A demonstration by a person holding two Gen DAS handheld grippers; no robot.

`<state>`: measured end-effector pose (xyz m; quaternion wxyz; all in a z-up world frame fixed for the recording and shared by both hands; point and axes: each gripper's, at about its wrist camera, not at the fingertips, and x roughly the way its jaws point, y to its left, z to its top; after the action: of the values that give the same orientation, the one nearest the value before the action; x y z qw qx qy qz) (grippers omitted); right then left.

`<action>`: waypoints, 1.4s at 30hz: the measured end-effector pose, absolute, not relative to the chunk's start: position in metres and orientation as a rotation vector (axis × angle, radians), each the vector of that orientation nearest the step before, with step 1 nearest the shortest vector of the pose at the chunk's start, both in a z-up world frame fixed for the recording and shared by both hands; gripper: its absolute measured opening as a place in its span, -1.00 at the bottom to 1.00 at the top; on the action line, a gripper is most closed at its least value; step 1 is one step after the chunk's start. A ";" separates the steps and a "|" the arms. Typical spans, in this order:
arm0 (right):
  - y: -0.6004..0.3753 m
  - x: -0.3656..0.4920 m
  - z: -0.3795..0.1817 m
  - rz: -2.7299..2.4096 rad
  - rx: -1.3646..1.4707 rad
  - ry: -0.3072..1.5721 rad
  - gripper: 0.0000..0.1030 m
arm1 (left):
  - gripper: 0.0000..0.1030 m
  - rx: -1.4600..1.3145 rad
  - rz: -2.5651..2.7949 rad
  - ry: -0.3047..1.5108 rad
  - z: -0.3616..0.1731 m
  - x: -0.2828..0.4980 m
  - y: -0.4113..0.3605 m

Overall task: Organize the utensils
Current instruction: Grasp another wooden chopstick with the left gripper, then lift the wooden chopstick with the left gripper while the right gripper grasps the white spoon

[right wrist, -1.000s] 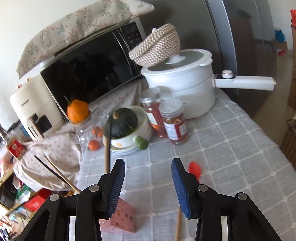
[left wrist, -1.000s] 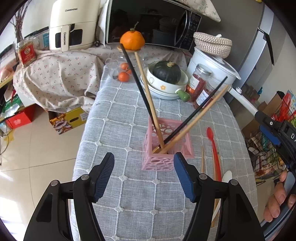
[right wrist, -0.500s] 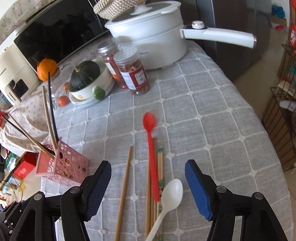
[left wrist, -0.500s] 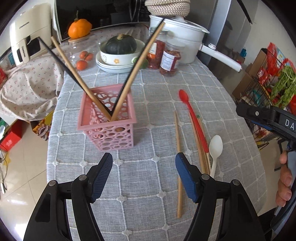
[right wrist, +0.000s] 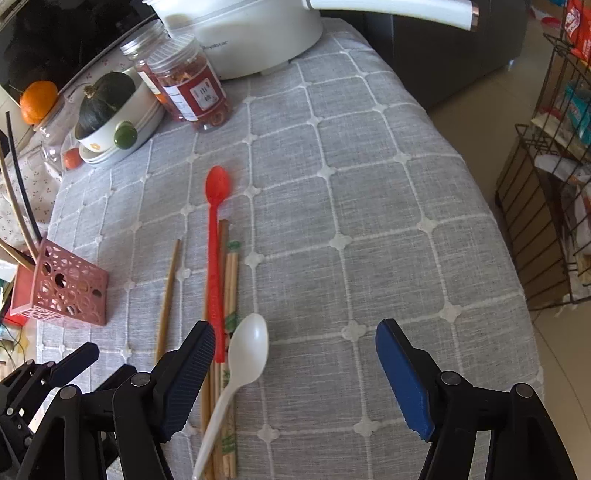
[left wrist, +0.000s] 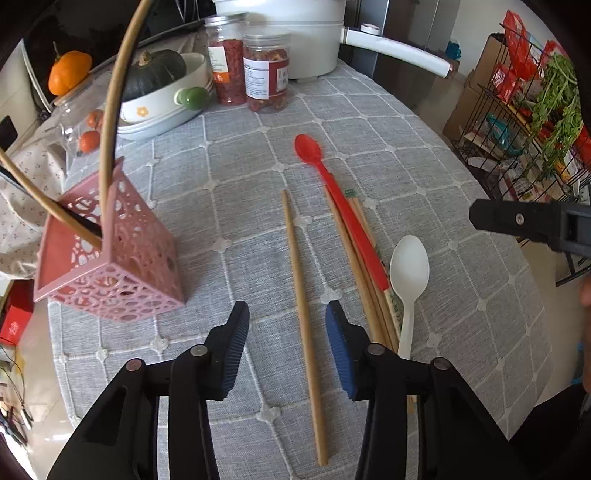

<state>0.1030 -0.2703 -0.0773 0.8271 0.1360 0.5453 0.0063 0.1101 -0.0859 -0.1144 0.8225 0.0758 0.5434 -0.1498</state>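
A pink perforated basket [left wrist: 110, 258] [right wrist: 61, 291] holds several chopsticks at the table's left. On the grey cloth lie a single wooden chopstick [left wrist: 303, 314] [right wrist: 168, 291], a red spoon [left wrist: 340, 206] [right wrist: 214, 236], a bundle of wooden chopsticks [left wrist: 365, 284] [right wrist: 229, 280] and a white spoon [left wrist: 408, 280] [right wrist: 243, 362]. My left gripper [left wrist: 288, 347] is open, straddling the single chopstick just above it. My right gripper [right wrist: 295, 373] is open wide and empty, its left finger beside the white spoon.
At the back stand two jars [left wrist: 266, 74], a white pot [right wrist: 240, 33] with a long handle, a bowl with a green squash [left wrist: 155, 74], an orange [left wrist: 68, 72] and a microwave. A wire rack [right wrist: 554, 184] stands off the table's right edge.
Both grippers have dropped lower and closer to the loose utensils. My left gripper has shifted right from the basket to over the single chopstick. My right gripper has opened wider.
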 end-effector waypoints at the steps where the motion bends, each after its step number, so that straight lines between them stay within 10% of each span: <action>1: -0.274 0.104 -0.080 0.014 0.296 1.171 0.49 | -0.38 0.149 -0.322 1.175 -0.118 0.117 -0.089; 24: -0.289 0.109 -0.088 0.034 0.335 1.219 0.49 | -0.89 0.105 -0.184 1.265 -0.153 0.176 -0.119; 42: -0.270 0.111 -0.116 0.099 0.394 1.313 0.49 | -0.89 0.068 -0.301 0.967 -0.045 0.072 -0.043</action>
<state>0.1108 -0.2697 -0.1162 0.7732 0.1819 0.6059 0.0455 0.0719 -0.0435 -0.0455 0.8739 0.0327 0.4630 -0.1442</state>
